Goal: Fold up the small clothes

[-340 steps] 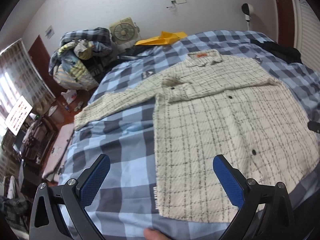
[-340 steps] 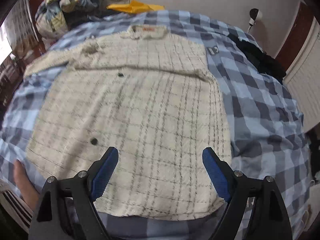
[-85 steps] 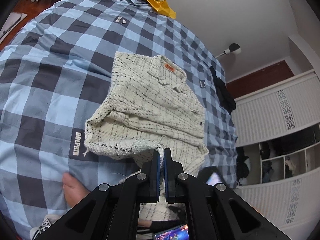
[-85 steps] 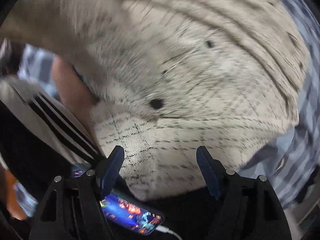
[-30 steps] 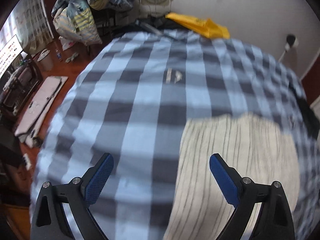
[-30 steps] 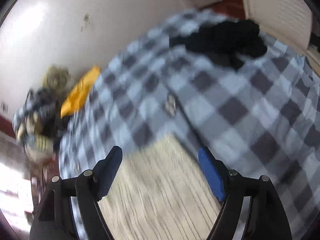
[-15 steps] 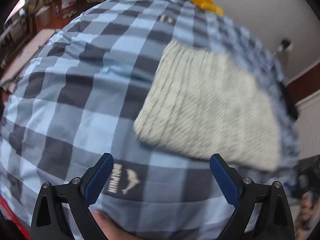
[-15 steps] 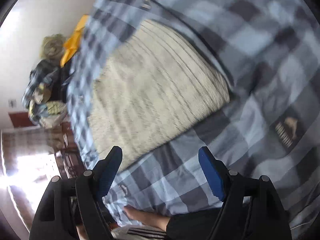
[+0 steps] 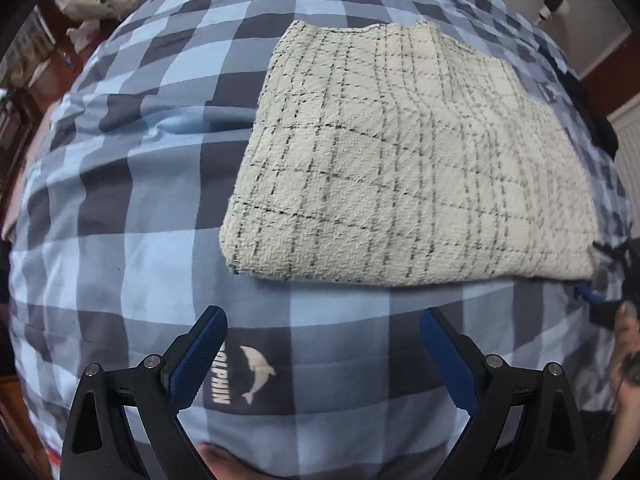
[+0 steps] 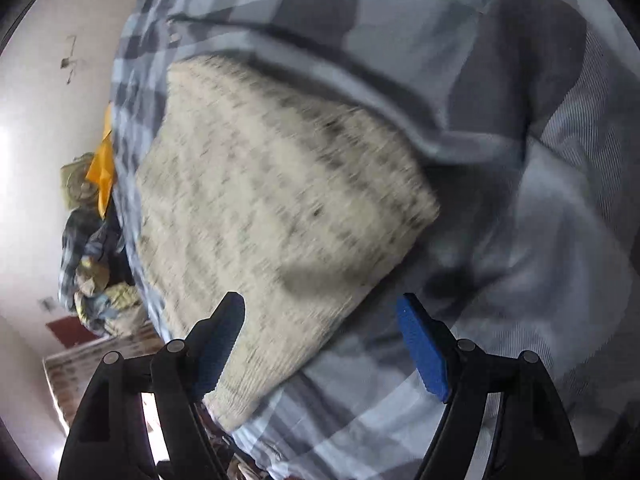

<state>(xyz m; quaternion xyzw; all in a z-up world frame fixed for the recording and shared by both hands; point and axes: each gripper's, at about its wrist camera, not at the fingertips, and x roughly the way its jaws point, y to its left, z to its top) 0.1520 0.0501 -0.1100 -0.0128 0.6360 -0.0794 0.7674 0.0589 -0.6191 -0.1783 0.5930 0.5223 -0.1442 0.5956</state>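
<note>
A cream shirt with thin black checks (image 9: 412, 168) lies folded into a thick rectangle on the blue checked bedcover (image 9: 140, 184). My left gripper (image 9: 322, 354) is open and points down at the bedcover, just short of the fold's near edge, with nothing between its fingers. In the right wrist view the folded shirt (image 10: 264, 216) is blurred; my right gripper (image 10: 320, 336) is open over its near corner, the left finger above the cloth, the right one above the bedcover. The right gripper's tip (image 9: 588, 295) shows at the left view's right edge, beside the shirt.
A person's hand (image 9: 626, 344) sits at the right edge of the left wrist view. A pile of clothes (image 10: 92, 276), a fan and a yellow item (image 10: 102, 176) lie past the bed by the white wall. A dolphin logo (image 9: 256, 372) marks the bedcover between my left fingers.
Both grippers have dropped closer to the bed. The folded shirt looms larger in both views, and the right view has rolled, bringing the shirt's corner between the right fingers.
</note>
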